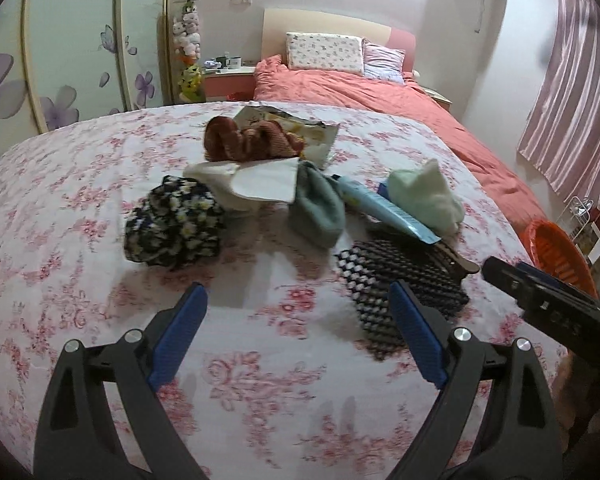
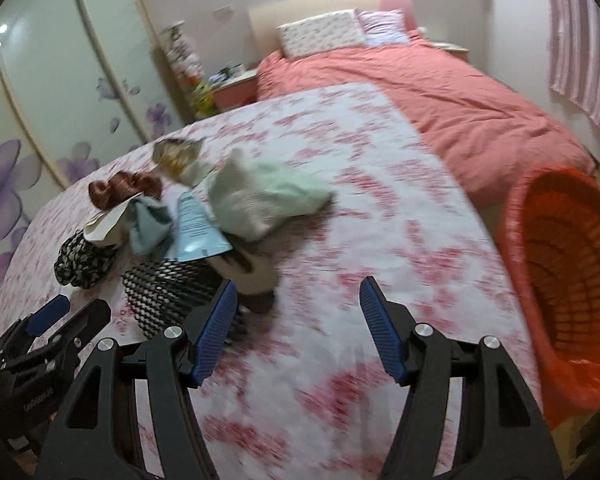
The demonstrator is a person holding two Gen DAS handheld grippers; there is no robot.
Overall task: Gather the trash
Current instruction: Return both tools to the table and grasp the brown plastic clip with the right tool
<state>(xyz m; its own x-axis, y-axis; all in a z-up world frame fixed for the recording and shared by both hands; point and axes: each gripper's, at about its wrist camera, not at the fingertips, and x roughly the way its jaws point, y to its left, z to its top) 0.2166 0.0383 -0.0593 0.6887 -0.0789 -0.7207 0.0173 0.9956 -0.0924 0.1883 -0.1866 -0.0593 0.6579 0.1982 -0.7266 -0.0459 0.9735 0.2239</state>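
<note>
On the floral bedspread [image 1: 100,208] lies a heap: a torn snack wrapper [image 1: 300,128], a brown knitted piece [image 1: 248,138], white paper [image 1: 266,180], a blue tube [image 1: 380,204], a pale green cloth [image 1: 424,196], a grey-green cloth [image 1: 318,208], a dark floral scrunchie [image 1: 174,222] and a black-and-white checked pouch [image 1: 396,280]. My left gripper [image 1: 298,308] is open and empty, just short of the heap. My right gripper [image 2: 296,304] is open and empty, right of the pouch [image 2: 168,288] and tube [image 2: 198,228]. An orange basket [image 2: 564,280] stands right of the bed.
A salmon duvet [image 1: 380,96] and pillows [image 1: 324,50] cover the far half of the bed. A wardrobe with purple flowers [image 1: 60,60] stands at left, a nightstand [image 1: 228,76] with cups beyond. Pink curtains [image 1: 572,92] hang at right. The right gripper's body [image 1: 548,296] shows at the left view's right edge.
</note>
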